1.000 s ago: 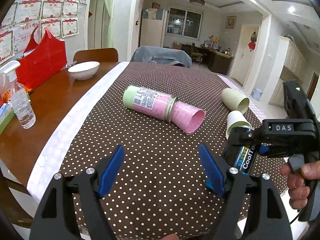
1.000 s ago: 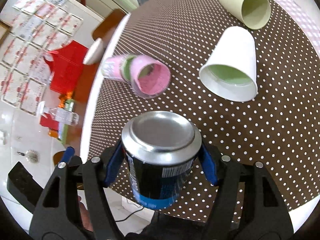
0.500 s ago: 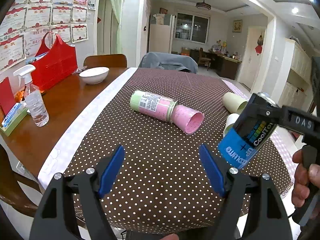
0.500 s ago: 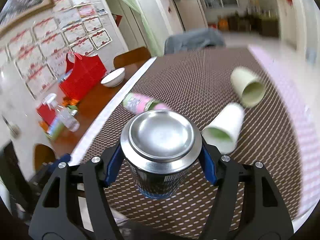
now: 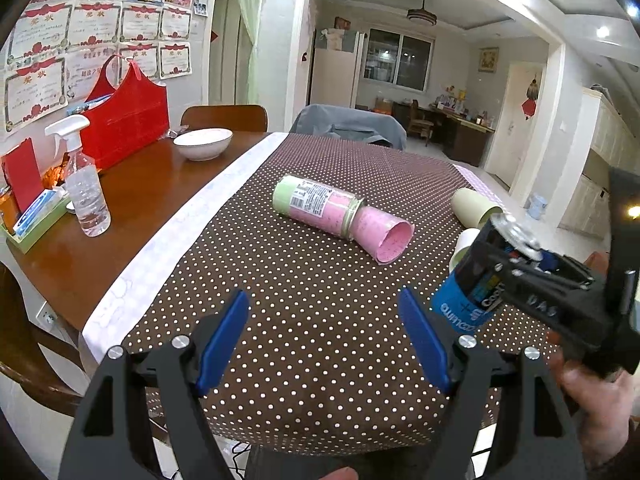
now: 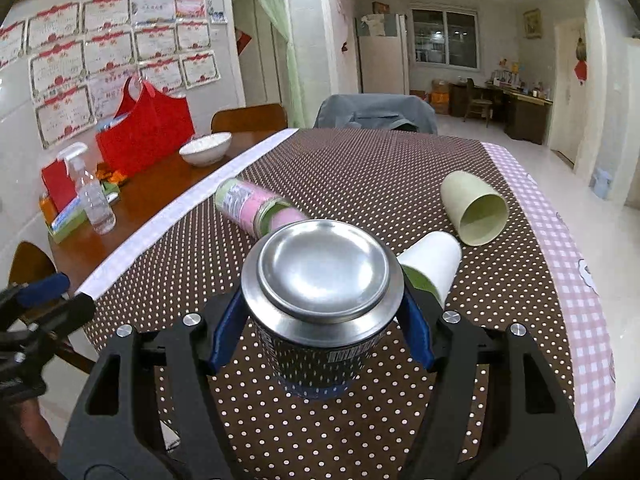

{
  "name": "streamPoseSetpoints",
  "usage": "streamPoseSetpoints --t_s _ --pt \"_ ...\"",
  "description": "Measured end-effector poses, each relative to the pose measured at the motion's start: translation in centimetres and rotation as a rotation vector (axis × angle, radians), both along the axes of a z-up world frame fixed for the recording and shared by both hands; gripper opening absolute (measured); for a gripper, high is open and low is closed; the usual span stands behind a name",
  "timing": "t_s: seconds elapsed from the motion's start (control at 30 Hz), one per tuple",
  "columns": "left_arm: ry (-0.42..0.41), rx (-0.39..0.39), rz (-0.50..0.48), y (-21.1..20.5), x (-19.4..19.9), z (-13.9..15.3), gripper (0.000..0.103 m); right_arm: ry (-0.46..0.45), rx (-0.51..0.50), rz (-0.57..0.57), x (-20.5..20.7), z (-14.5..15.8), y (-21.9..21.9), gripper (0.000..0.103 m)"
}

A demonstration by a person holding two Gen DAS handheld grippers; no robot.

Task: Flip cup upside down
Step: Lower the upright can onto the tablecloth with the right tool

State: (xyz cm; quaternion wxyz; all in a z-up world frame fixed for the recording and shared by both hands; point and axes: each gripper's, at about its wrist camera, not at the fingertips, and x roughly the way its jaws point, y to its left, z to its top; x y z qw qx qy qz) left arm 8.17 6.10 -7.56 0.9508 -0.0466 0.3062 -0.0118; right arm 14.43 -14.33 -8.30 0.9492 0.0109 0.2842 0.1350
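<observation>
My right gripper (image 6: pixel 322 330) is shut on a black and blue metal cup (image 6: pixel 320 312) with a silver base. It holds the cup in the air above the table's near edge, silver base toward the camera. In the left wrist view the cup (image 5: pixel 476 280) hangs tilted at the right, blue end down, in the right gripper (image 5: pixel 532 276). My left gripper (image 5: pixel 324 336) is open and empty over the near part of the dotted tablecloth (image 5: pixel 304 280).
A pink and green cup set (image 5: pixel 340 216) lies on its side mid-table. A pale green cup (image 6: pixel 474 210) and a white cup (image 6: pixel 434 264) lie at the right. A bowl (image 5: pixel 203 143), spray bottle (image 5: pixel 84 184) and red bag (image 5: pixel 124 116) stand at the left.
My right gripper has lifted the black and blue cup off the table and turned it from upright toward level. The left gripper has pulled back a little and stayed open.
</observation>
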Motion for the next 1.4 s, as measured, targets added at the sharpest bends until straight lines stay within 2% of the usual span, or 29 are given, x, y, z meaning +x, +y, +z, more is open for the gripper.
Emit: streamPoseSetpoints --t_s 0.33,0.57,0.6,0.67,0.73,1.4 --pt "0.012 -0.002 -0.013 -0.2 -0.1 -0.4 0.076 0.014 -0.037 0.013 0.6 -1.2 0.9 0.067" --pt "0.012 -0.002 -0.015 -0.2 -0.2 -0.4 0.076 0.056 -0.052 0.029 1.0 -2.3 1.5 0.068" --pt "0.011 -0.002 -0.015 -0.2 -0.2 -0.4 0.076 0.056 -0.055 0.026 1.0 -2.3 1.5 0.07" --pt "0.011 0.0 -0.017 -0.3 -0.2 -0.4 0.076 0.051 -0.044 0.023 0.9 -2.1 1.3 0.092" --pt "0.009 0.001 -0.017 -0.2 -0.2 -0.4 0.076 0.037 -0.02 0.02 0.6 -1.7 1.0 0.096" --pt "-0.045 0.031 -0.03 -1.7 -1.3 1.9 0.076 -0.016 0.139 -0.035 -1.5 2.1 -2.6 0.097"
